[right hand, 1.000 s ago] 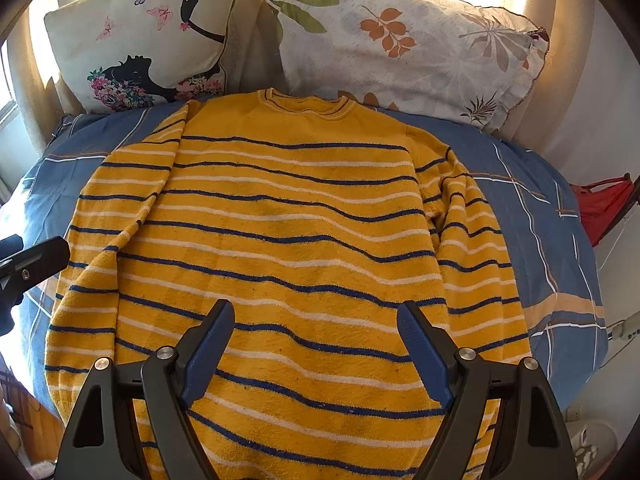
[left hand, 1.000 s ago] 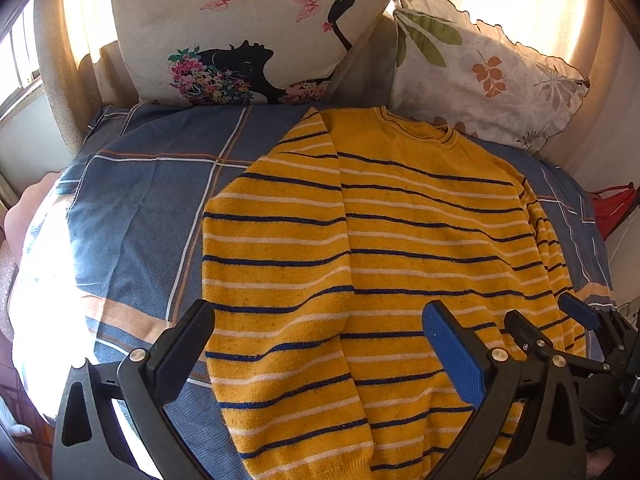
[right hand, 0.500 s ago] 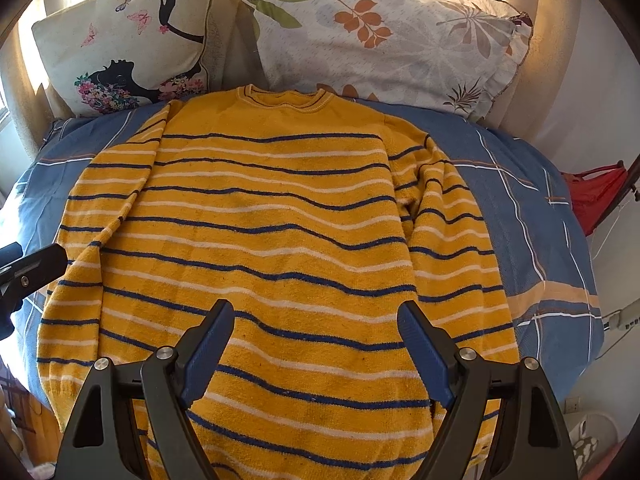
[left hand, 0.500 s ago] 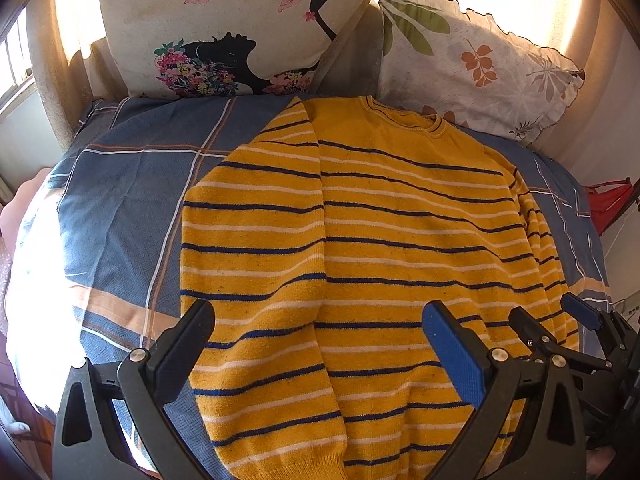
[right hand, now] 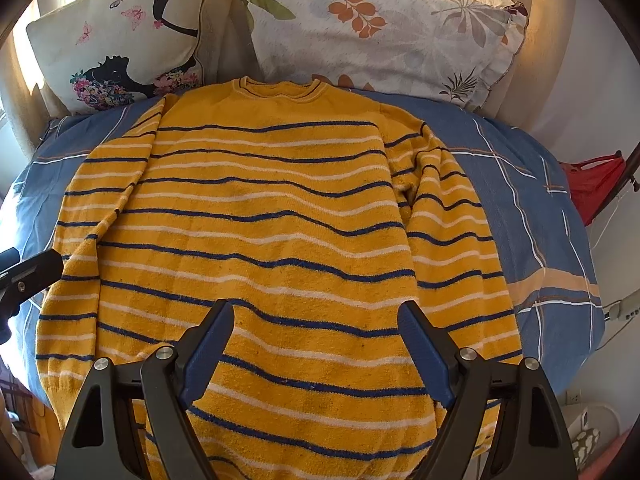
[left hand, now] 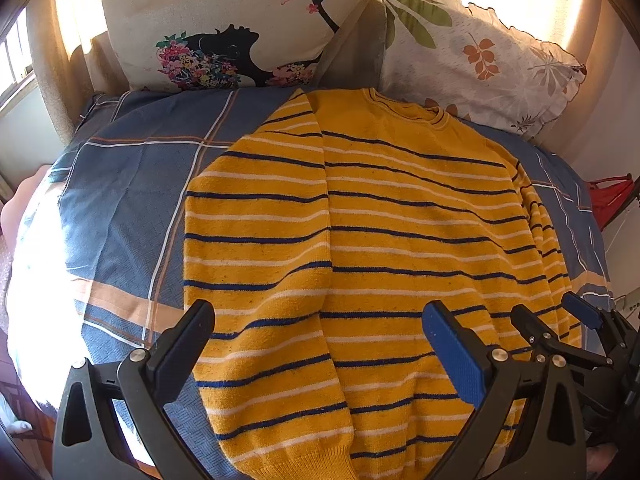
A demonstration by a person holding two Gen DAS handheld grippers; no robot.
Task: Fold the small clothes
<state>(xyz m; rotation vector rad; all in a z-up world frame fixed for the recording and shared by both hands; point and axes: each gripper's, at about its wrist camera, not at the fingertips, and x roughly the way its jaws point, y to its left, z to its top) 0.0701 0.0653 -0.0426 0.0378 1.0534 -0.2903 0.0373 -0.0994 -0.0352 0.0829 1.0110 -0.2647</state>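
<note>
Left tongs (left hand: 320, 344) agape, sweater (right hand: 264, 240) collar centred rightward

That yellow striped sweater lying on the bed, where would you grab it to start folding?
Probably at the cuff end of a sleeve. On the striped sweater, both sleeves lie alongside the body, so the left sleeve offers a free outer edge over the blue bedspread. The open left gripper could come in from that outer side and carry the sleeve across.

No readable text, label, brand or number shows in either view, not on the striped sweater (right hand: 260, 240) nor on the two printed pillows (right hand: 116, 40), which carry only pictures, though some small tag may be lost in the fisheye blur.
</note>
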